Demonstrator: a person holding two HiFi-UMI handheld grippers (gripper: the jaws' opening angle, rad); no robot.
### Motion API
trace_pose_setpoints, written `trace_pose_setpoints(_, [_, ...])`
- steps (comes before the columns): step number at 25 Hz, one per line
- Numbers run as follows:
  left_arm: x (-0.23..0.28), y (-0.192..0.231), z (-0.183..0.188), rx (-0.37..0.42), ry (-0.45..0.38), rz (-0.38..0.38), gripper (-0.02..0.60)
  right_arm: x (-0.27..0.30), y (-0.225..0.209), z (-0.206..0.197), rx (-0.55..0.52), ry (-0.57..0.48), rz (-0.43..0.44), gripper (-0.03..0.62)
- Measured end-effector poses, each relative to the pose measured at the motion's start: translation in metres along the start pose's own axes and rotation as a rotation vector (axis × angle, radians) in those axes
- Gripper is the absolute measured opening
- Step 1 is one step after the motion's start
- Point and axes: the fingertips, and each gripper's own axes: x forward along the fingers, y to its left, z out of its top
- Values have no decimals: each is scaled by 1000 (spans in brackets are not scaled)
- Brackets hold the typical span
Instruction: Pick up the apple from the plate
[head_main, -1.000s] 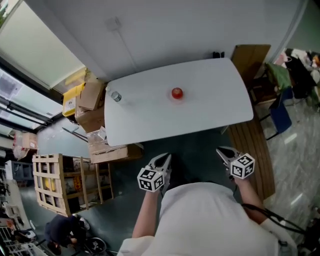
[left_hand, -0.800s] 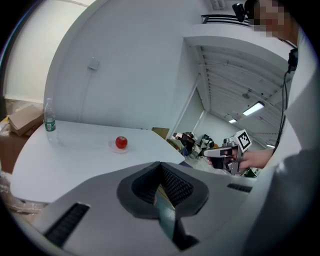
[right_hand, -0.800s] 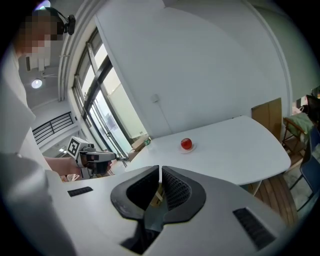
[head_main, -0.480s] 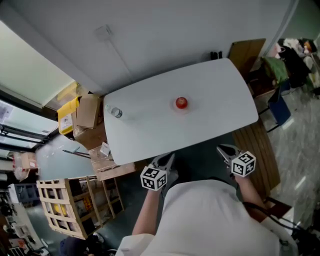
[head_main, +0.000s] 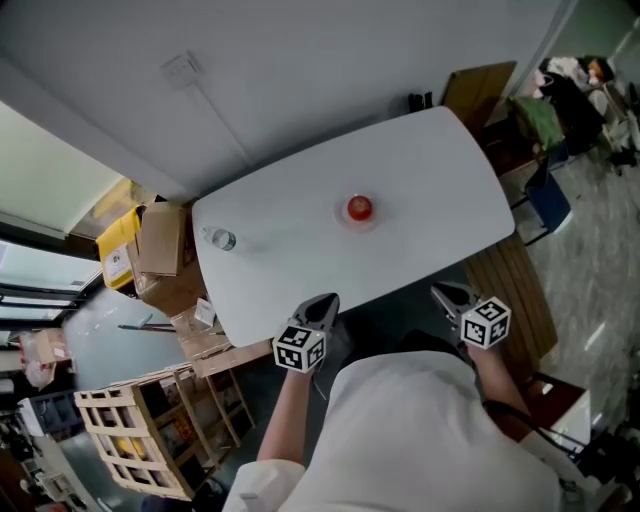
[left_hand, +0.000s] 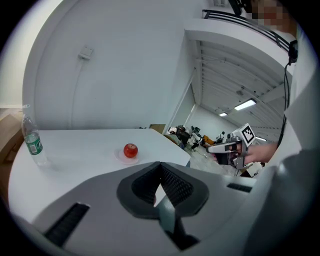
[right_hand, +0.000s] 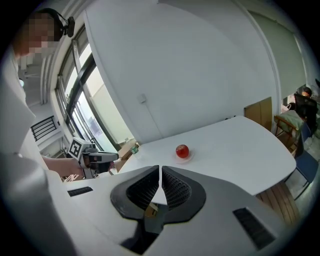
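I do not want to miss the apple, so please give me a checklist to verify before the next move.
1. Apple sits on its plate: ok.
2. Table around the plate free of obstacles; the bottle stands far off: ok.
3. Left gripper jaws open for a grasp: not ok, shut and empty.
4. Right gripper jaws open: not ok, shut and empty.
5. A gripper close to the apple: not ok, both hang at the table's near edge.
6. Plate fixed to the table: cannot tell.
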Motion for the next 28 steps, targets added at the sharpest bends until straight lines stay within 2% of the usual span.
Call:
trace_pose_setpoints(5, [11,6,7,-9,1,6,2,-4,-16,5,-1,19,-21,40])
trace_pose_setpoints(10, [27,0,6,-5,20,19,2,1,-32,17,-18,25,-7,40])
trace_pose_setpoints(15, [47,-6,16,-27,-11,69,2,15,-46,30,-23,53,61,40])
trace_pose_setpoints(21, [72,-11,43,-79,-123,110,2,35,-64,55,-63,99,153,40])
trace_pose_setpoints(28, [99,3,56,-112,-141,203,5,54,-88,73,-83,144,232,40])
